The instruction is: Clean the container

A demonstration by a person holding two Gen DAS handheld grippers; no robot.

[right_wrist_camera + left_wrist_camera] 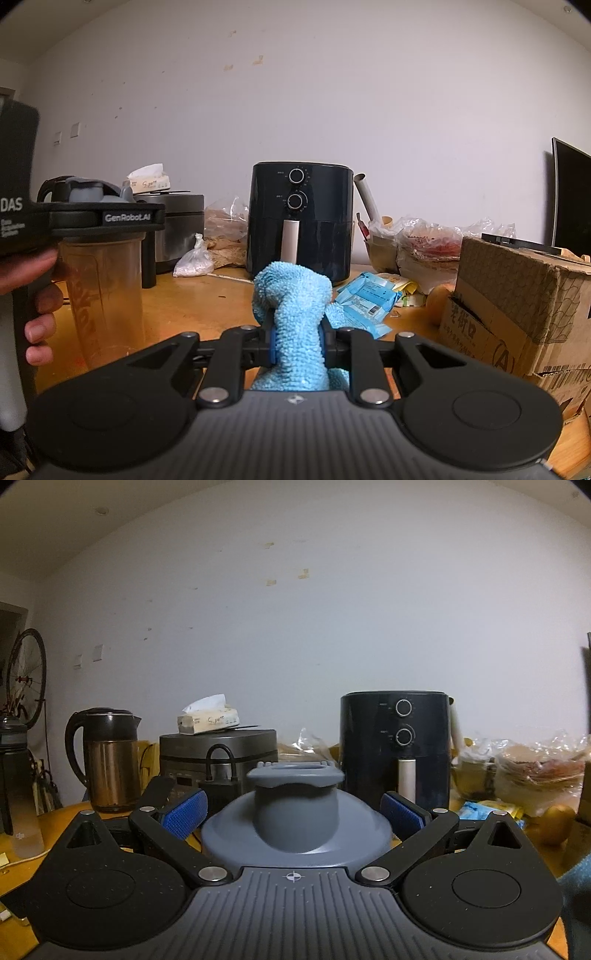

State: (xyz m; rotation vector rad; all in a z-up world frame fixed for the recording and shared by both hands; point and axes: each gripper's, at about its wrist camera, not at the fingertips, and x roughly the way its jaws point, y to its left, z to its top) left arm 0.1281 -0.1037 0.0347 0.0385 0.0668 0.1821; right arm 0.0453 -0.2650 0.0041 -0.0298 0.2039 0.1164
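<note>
Your left gripper (293, 812) clasps the light, slick shaker bottle (101, 291) under its grey lid (295, 808), while your right gripper (297, 338) pinches the soft blue microfibre cloth (295, 314); keep hold just below the lid.

Across the desk (192, 306) I see a black air fryer (300, 221) against the wall, a rice cooker (221, 757) with a tissue pack (208, 720) on top, a kettle (105, 757), a cardboard box (517, 306) and blue packets (365, 299).
</note>
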